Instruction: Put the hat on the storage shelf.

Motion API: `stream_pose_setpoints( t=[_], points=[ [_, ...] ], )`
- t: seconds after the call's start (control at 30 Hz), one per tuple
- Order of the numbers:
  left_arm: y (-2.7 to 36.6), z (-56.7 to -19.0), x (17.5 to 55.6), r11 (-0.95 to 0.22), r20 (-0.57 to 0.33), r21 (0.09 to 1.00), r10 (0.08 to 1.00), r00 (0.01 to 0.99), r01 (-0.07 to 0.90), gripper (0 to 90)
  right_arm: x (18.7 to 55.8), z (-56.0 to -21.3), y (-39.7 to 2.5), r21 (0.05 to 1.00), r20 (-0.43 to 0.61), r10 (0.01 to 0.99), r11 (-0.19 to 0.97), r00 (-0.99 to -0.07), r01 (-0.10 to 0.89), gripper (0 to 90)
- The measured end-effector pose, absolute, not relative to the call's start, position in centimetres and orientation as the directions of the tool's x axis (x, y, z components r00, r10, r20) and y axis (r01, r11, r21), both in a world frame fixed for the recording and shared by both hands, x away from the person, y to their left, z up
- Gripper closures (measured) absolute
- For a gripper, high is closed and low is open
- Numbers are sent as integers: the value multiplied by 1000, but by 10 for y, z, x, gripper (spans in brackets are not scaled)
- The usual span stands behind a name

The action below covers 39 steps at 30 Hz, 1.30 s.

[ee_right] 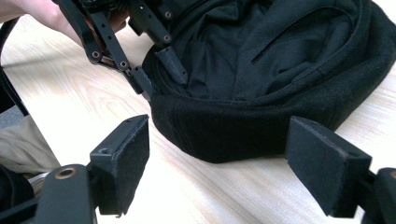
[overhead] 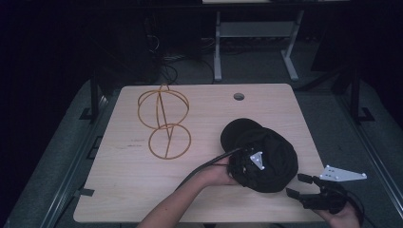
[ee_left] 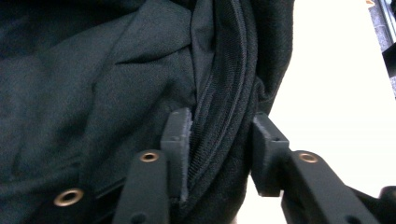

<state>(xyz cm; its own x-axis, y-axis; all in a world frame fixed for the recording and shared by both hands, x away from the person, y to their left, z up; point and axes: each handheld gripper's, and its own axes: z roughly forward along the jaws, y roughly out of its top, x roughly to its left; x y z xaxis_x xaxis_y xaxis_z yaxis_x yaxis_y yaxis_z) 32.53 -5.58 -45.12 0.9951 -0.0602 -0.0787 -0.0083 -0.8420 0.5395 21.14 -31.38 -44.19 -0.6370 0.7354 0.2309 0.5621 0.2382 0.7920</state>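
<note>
The soft black fabric cap (overhead: 266,154) lies upturned on the pale wooden worktop (overhead: 142,180), with its lining facing up. The left tool (overhead: 244,167) sits at the cap's near-left edge. In the left gripper view its two black jaws straddle the thick ribbed rim (ee_left: 224,116) of the cap: one jaw lies inside against the lining and the other outside, with the folded rim between them. The inner jaw touches the cloth, while a small gap shows beside the outer jaw, so the tool is closed about the rim but I cannot tell how firmly it pinches. In the right gripper view the same tool (ee_right: 159,77) bites the rim at the cap's left end, held by a person's hand (ee_right: 46,16).

The right tool (overhead: 304,186) is off to the right of the cap, near the worktop's right front corner. Its jaws stand wide apart and hold nothing. In its own view the cap's front rim (ee_right: 233,126) lies just ahead of and between the two jaw pads, not touching either.

Well beyond the left tool, on its far left, stands a yellow wire stand of linked hoops (overhead: 164,121)
</note>
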Motion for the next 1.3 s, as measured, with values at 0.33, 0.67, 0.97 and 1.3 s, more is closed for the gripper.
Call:
stream_pose_setpoints(
  t=[0.33,0.67,0.97,1.3],
  points=[
    [-53,-452,325,-834,-113,552,-50,992,20,715,210,-441,-313,796,229,736,235,-637,558,215],
    [-48,-445,327,-819,-159,571,-39,986,60,754,210,-442,-315,798,227,740,231,-633,556,215],
    [-43,-429,321,-775,-160,628,-40,986,70,776,210,-441,-312,799,220,739,238,-637,552,215],
    [-21,-396,331,-648,-218,746,-18,976,154,782,210,-438,-310,807,216,737,234,-640,542,215]
  ],
)
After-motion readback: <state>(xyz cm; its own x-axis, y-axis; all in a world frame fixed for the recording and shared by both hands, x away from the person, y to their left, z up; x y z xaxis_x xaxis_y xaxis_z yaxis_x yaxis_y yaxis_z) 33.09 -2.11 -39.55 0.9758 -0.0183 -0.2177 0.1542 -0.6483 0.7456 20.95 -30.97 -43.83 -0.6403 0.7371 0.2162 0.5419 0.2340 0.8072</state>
